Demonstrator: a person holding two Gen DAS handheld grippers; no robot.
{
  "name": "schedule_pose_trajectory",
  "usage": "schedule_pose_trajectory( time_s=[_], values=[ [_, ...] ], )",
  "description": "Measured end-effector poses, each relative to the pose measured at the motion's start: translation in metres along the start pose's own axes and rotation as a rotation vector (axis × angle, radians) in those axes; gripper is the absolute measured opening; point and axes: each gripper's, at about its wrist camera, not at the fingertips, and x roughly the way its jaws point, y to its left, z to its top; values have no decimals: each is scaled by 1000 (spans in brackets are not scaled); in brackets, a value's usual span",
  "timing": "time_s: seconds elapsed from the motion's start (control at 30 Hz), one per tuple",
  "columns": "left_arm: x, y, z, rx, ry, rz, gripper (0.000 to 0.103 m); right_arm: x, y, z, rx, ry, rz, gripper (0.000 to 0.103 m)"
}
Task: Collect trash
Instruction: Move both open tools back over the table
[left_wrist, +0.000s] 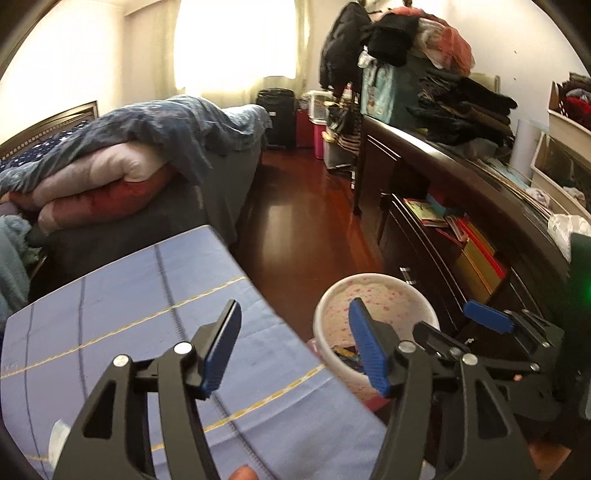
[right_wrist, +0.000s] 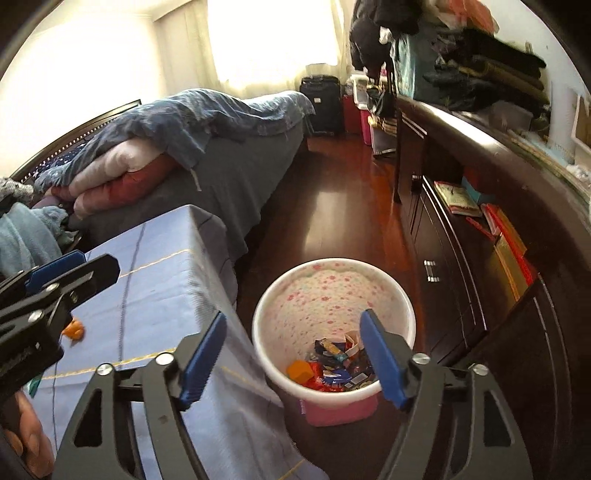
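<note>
A white bin with pink flowers (right_wrist: 332, 291) stands on the floor beside the table, with several coloured wrappers (right_wrist: 332, 365) at its bottom. My right gripper (right_wrist: 293, 321) hangs open over the bin's near rim, with nothing between its fingers. My left gripper (left_wrist: 293, 314) is open too and empty, above the edge of the table's blue cloth (left_wrist: 129, 295), with the bin (left_wrist: 388, 299) just right of it. In the left wrist view the right gripper (left_wrist: 461, 325) shows at the right. An orange scrap (right_wrist: 72, 329) lies on the cloth, near the left gripper (right_wrist: 74, 271).
A bed with piled quilts (right_wrist: 155, 147) lies behind the table. A dark dresser (right_wrist: 480, 229) with books runs along the right. Reddish wooden floor (right_wrist: 332, 206) stretches between them to a black suitcase (right_wrist: 321, 103). A white scrap (left_wrist: 57, 439) sits at the cloth's near left.
</note>
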Motion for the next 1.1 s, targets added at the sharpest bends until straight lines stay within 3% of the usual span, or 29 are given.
schedule_pose_trajectory(
  time_s=[0.27, 0.4, 0.77, 0.9, 1.1],
  values=[
    [-69, 46, -14, -94, -73, 82, 77, -44, 40, -10, -69, -33, 25, 84],
    [-104, 71, -26, -141, -95, 132, 78, -64, 63, -15, -114, -45, 60, 85],
    [-192, 149, -88, -263, -112, 345, 91, -106, 135, -33, -250, -71, 174, 88],
    [-193, 176, -112, -268, -58, 395, 92, -104, 163, -41, -300, -60, 199, 90],
    [-145, 215, -139, -277, 71, 401, 92, -82, 202, -51, -355, -8, 253, 90]
  ],
)
